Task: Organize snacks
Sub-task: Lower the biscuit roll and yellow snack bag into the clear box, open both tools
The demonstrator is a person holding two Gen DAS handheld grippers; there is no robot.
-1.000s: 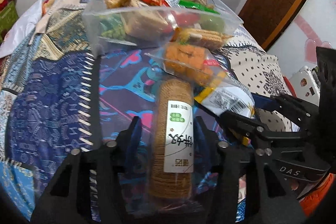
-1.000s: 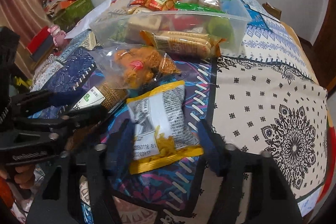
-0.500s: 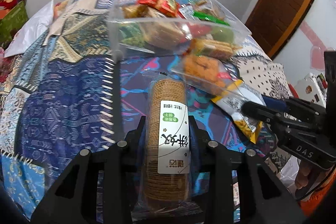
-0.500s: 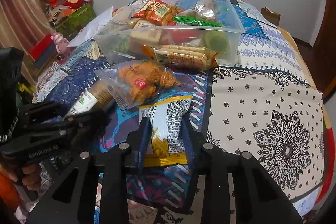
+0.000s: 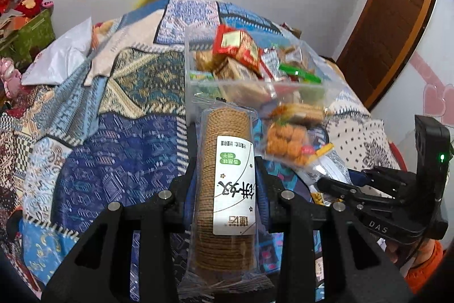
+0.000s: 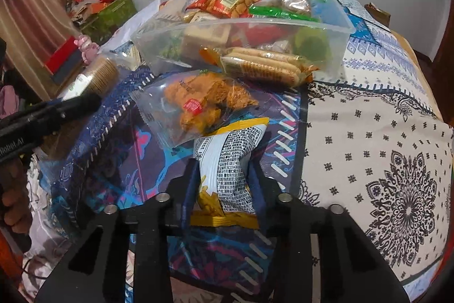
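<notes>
Left hand-held gripper (image 5: pixel 227 175): fingers clamped on the biscuit roll (image 5: pixel 227 189), a clear-wrapped stack w/ white label, raised off the bed quilt (image 5: pixel 113 161) and pointing toward the clear snack bin (image 5: pixel 195 81).

Right hand-held gripper (image 6: pixel 222 178): fingers clamped on the yellow-edged chip bag (image 6: pixel 227 158), pinching it at mid-length; bag's far end sits just beside the clear pouch of orange fried snacks (image 6: pixel 198 104).

Wafer pack (image 6: pixel 261 67) lies against the bin's near wall. Bin holds a red snack pack (image 6: pixel 224 0), a green-wrapped item and other packs. Bin rests on the quilt.
</notes>
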